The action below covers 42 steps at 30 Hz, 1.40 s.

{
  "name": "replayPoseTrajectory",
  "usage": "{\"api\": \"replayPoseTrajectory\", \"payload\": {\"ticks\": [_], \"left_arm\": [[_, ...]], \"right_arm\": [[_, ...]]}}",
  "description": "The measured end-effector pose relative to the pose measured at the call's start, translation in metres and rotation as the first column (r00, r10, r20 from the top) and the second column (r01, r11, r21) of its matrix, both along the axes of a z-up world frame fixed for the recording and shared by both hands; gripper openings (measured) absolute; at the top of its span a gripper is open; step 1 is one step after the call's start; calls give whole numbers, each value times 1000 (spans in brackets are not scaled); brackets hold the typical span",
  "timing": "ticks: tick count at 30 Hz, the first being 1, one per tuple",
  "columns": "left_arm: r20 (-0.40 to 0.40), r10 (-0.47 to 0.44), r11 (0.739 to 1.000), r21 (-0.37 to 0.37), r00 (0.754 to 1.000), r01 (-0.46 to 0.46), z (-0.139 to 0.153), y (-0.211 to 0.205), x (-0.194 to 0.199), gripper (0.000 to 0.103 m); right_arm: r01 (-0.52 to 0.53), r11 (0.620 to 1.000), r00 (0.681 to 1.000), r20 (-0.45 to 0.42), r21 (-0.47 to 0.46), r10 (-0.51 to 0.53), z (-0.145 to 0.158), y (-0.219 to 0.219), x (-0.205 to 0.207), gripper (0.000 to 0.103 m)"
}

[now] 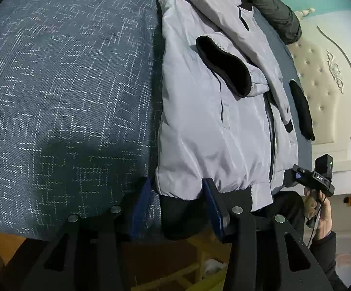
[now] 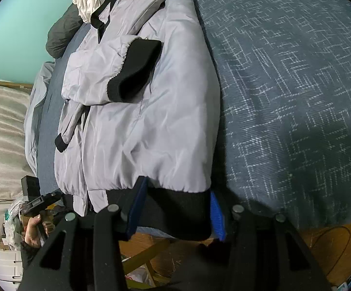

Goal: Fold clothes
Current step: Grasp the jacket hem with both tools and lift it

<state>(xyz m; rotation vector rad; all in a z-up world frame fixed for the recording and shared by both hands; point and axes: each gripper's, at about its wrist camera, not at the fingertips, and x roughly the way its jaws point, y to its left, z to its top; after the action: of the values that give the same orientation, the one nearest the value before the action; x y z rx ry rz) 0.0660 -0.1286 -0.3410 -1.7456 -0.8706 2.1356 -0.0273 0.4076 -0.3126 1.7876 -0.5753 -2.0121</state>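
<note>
A: Left wrist view: a pale grey jacket lies flat on the blue patterned bedspread; the jacket's black ribbed hem hangs over the bed's near edge; one sleeve is folded across the jacket's front, its black cuff resting on the chest; the left gripper has its blue-padded fingers spread wide, one on either side of the hem's corner; they are released and clamp nothing.

B: And the right wrist view?

A: It shows the same jacket from the other corner; the hem sits between the right gripper's blue fingers, which are also parted, with the band lying loose between them; whether a pad touches the cloth cannot be told.

B: What lies around the jacket?

A: Beyond the jacket's collar end sits a cream cloth and a dark grey garment; past the jacket's far side stands a tufted cream headboard; the second sleeve lies along that same side, ending in a black cuff; each view catches the other gripper held in a hand near the jacket's hem; below the hem, wooden furniture shows under the bed's edge.
</note>
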Motion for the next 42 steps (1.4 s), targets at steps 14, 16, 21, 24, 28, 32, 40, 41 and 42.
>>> {"api": "replayPoseTrajectory", "payload": {"ticks": [14,16,21,24,28,32,40,41,42], "left_arm": [[-137,-35,999,-6,990,34,35,12,-4,16],[-160,-52,999,-11,986,51,48,15,-2,15],[-206,-89,996,-37,975,83,77,22,2,13],[-230,-116,993,-57,966,106,96,21,7,13],[-253,-146,988,-80,956,130,117,18,17,13],[-275,-169,984,-106,947,144,137,15,27,13],[-359,-216,973,-159,908,169,183,9,48,13],[-369,-222,971,-163,903,172,188,9,51,13],[-377,-228,970,-167,898,176,192,8,53,13]], "right_arm": [[-49,999,993,-109,1,48,22,-5,8,11],[-49,999,990,-129,-4,49,31,-5,10,10],[-58,996,982,-183,-62,45,63,-6,17,9],[-76,993,976,-211,-85,57,82,-7,24,9],[-106,988,968,-240,-109,78,103,-6,33,9],[-133,981,960,-265,-140,92,122,-8,42,9],[-189,965,937,-328,-179,123,163,-9,62,9],[-196,964,933,-335,-179,128,168,-10,64,9],[-203,963,931,-341,-178,133,172,-10,65,9]]}}
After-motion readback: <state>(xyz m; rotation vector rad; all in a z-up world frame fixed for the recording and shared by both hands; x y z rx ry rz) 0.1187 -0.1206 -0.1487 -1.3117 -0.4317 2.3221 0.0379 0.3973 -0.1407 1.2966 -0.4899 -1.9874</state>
